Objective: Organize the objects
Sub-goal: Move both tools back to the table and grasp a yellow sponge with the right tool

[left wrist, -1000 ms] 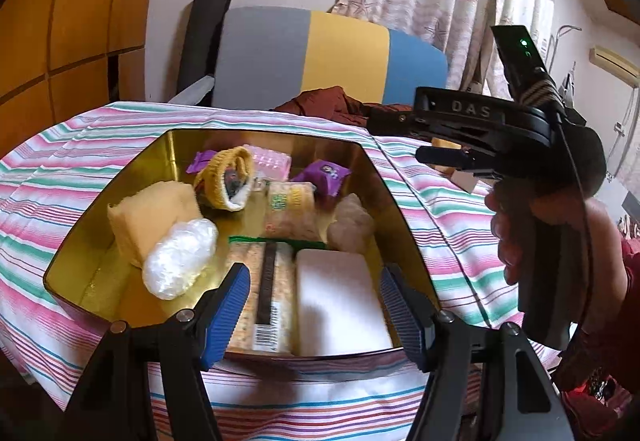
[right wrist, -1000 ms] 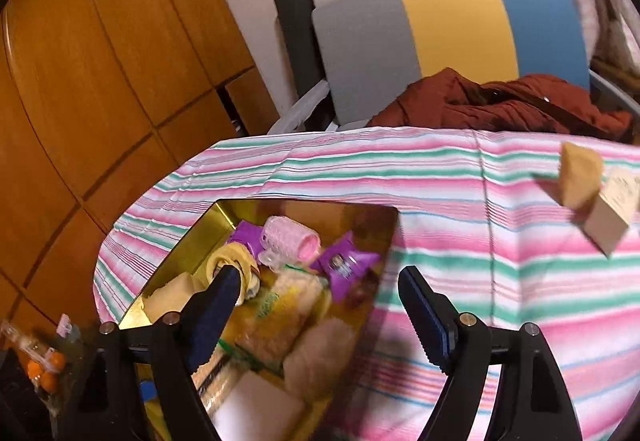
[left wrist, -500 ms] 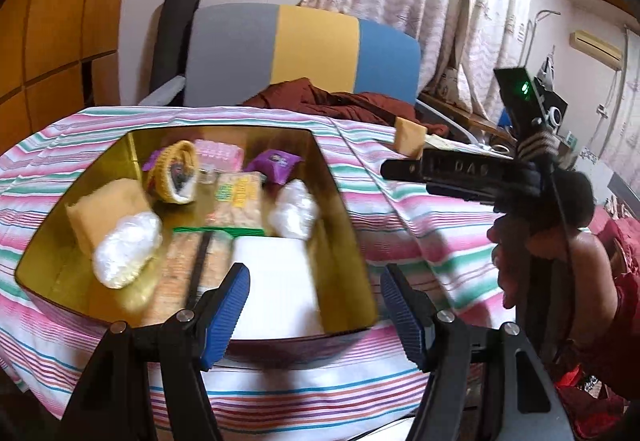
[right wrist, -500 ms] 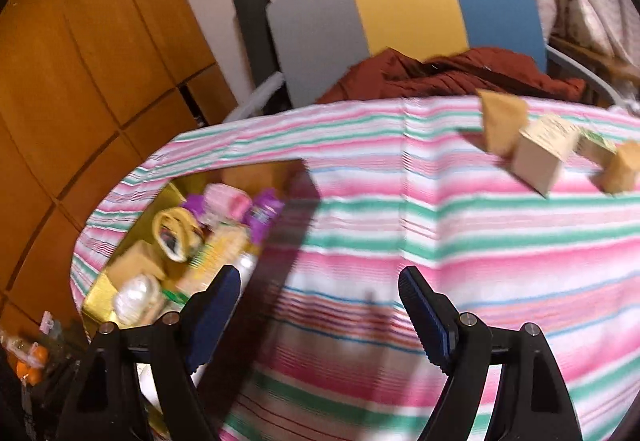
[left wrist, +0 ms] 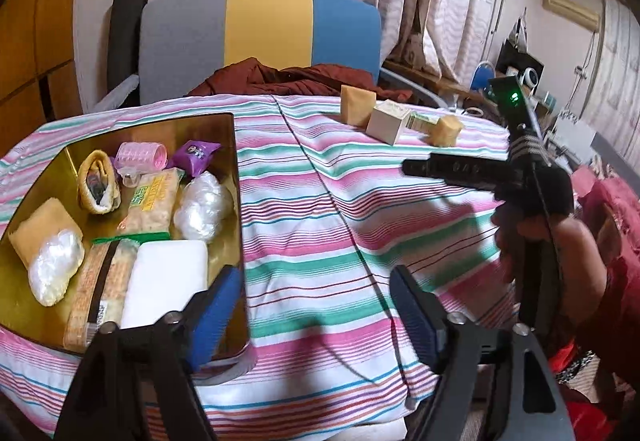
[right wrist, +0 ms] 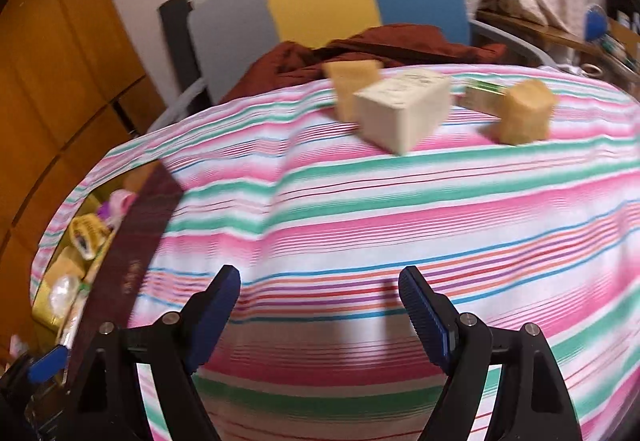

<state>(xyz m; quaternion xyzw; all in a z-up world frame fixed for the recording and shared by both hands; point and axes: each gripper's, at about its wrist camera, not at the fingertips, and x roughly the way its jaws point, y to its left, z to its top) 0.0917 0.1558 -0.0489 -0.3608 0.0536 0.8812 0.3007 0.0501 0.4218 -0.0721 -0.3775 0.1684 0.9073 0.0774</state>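
The striped table (left wrist: 360, 201) carries the gold tin (left wrist: 236, 177), already crowded; well right of it sit the white box (right wrist: 404, 113) and tan blocks. Both grippers, left (left wrist: 316, 305) and right (right wrist: 320, 305), hang spread and empty. A hurried grab could knock the box over.

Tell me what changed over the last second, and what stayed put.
Both views swung right, away from the gold tin toward the loose items at the table's far side: white box, tan blocks and a green packet. The right hand-held gripper went from over the tin to over bare striped cloth. Nothing was grasped or released; both grippers stayed open and empty, the tin's contents unmoved.
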